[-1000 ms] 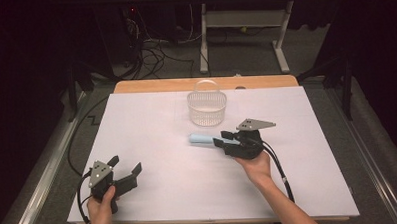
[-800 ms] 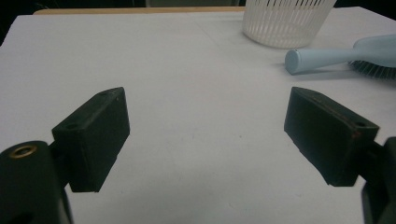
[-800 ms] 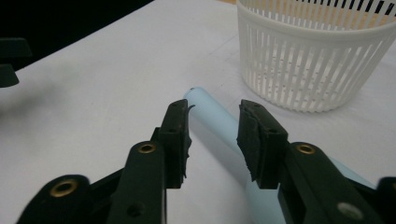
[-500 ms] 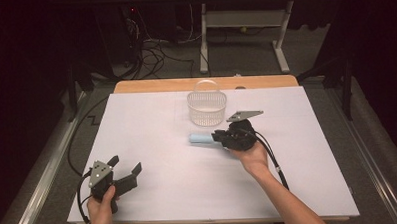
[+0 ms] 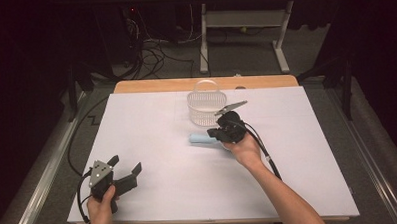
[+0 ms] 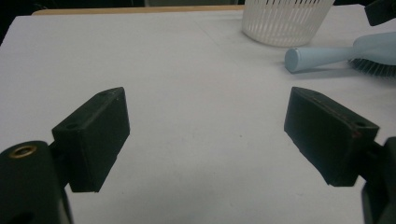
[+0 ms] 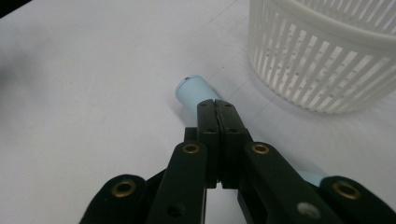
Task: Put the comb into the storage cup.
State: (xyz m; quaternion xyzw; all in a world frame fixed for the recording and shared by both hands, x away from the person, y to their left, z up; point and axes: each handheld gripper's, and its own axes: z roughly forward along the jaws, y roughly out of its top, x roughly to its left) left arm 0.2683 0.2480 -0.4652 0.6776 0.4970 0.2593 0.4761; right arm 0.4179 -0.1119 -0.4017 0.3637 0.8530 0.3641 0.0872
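our hairbrush (image 5: 201,138) lies flat, handle pointing to nine o'clock; our right tool (image 5: 213,133) has just closed fully above it, gripping nothing; left tool (image 5: 124,167) gapes empty.

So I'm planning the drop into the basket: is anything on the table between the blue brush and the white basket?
Nothing visible stands between them. The blue brush lies on the white sheet just in front of the white basket, with only bare sheet between. The right gripper sits shut directly above the brush handle.
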